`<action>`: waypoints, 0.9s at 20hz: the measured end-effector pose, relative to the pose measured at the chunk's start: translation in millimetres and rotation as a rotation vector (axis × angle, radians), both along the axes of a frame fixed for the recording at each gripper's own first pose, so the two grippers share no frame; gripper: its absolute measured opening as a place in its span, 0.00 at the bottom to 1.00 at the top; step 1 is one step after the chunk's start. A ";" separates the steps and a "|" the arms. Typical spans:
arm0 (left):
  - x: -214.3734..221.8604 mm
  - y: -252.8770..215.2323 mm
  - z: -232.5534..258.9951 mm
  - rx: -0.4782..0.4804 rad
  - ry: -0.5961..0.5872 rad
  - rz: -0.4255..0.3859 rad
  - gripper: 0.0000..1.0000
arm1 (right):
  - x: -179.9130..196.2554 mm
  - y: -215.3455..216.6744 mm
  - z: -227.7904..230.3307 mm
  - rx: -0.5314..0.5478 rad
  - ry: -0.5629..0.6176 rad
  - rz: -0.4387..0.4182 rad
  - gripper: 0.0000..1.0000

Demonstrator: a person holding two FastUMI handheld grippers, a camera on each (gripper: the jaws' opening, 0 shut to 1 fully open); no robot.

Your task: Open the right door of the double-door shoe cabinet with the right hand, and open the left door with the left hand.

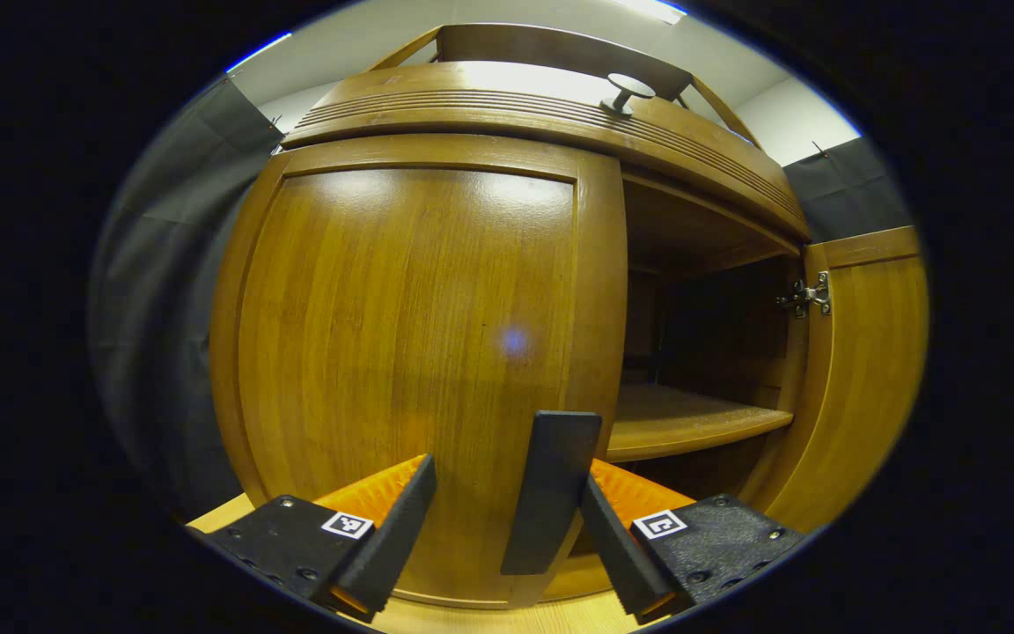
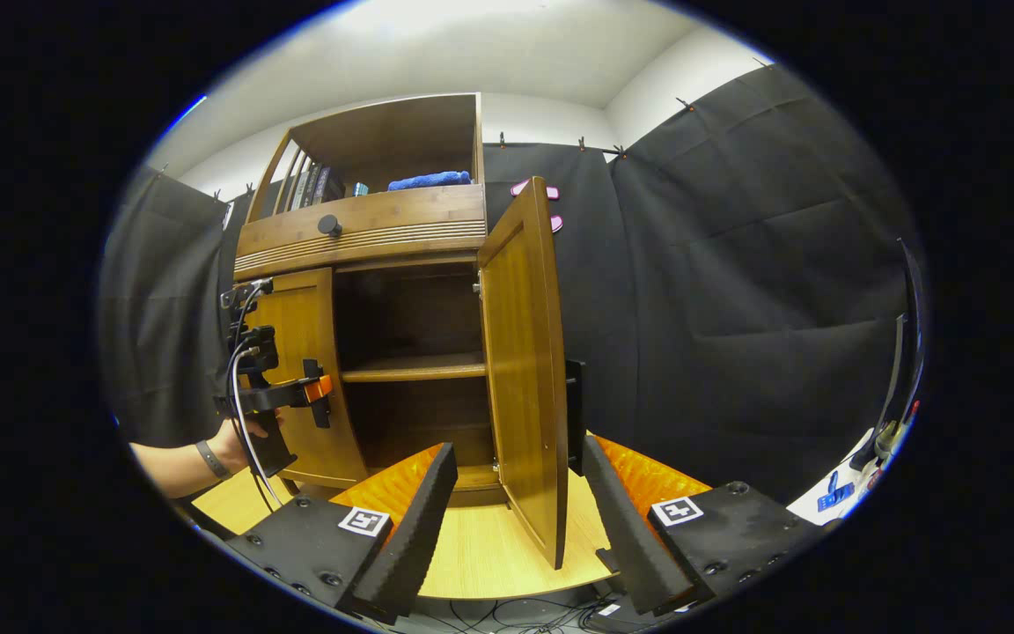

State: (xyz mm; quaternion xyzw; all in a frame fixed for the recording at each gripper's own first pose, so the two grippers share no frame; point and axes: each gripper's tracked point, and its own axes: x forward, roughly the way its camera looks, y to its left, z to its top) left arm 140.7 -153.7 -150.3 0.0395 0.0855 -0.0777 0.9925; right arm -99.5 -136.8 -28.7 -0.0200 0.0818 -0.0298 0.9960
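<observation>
The left gripper (image 1: 507, 511) is spread open right in front of the closed left door (image 1: 410, 352), its handle (image 1: 551, 489) standing between the fingers with neither clearly pressing it. The right gripper (image 2: 516, 511) is also open, straddling the edge of the right door (image 2: 525, 370), which is swung wide open toward it. Left of that door, the cabinet (image 2: 366, 233) shows a bare shelf (image 2: 415, 368) inside. The cabinet stands on a light wooden surface (image 2: 489, 550).

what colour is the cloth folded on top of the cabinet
Blue. The cloth lies on the cabinet's upper shelf, clearest in the right gripper view.
</observation>
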 end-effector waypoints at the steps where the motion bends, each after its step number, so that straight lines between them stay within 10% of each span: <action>1: -0.1 -0.3 0.8 0.007 -0.006 -0.006 0.92 | 0.2 1.3 0.5 0.004 -0.001 0.002 0.93; 7: -0.6 -11.1 1.2 0.063 -0.029 -0.123 0.31 | 2.2 8.8 -3.2 0.005 0.015 0.007 0.93; 18: -18.7 -10.8 26.2 0.010 0.033 -0.162 0.26 | -1.9 23.5 -7.7 0.009 0.035 0.031 0.93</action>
